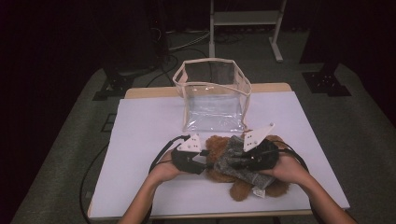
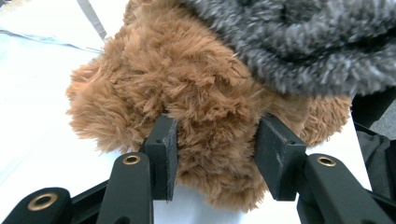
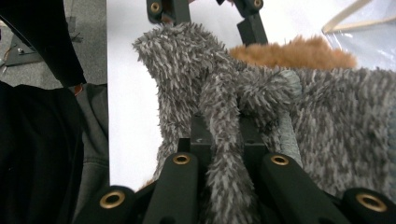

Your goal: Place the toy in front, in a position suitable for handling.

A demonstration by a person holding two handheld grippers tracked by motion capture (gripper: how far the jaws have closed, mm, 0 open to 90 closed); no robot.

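A brown plush teddy bear (image 1: 217,142) lies on the white table cover near the front edge, wearing a fuzzy grey garment (image 1: 232,164) over its body. My left gripper (image 1: 206,161) comes in from the left. In the left gripper view its jaws (image 2: 217,154) press into a bulge of the bear's brown fur (image 2: 187,79), under the grey garment (image 2: 303,42). My right gripper (image 1: 241,163) sits on the bear's right side. In the right gripper view its jaws (image 3: 224,140) pinch a fold of the grey garment (image 3: 336,107), with the brown fur (image 3: 294,53) and the left gripper (image 3: 205,18) beyond.
A clear plastic bag with a pale trim (image 1: 212,93) stands open at the back middle of the white cover (image 1: 144,126). Black cables (image 1: 161,156) trail from both grippers. Behind the table a white metal frame (image 1: 245,18) stands on the floor.
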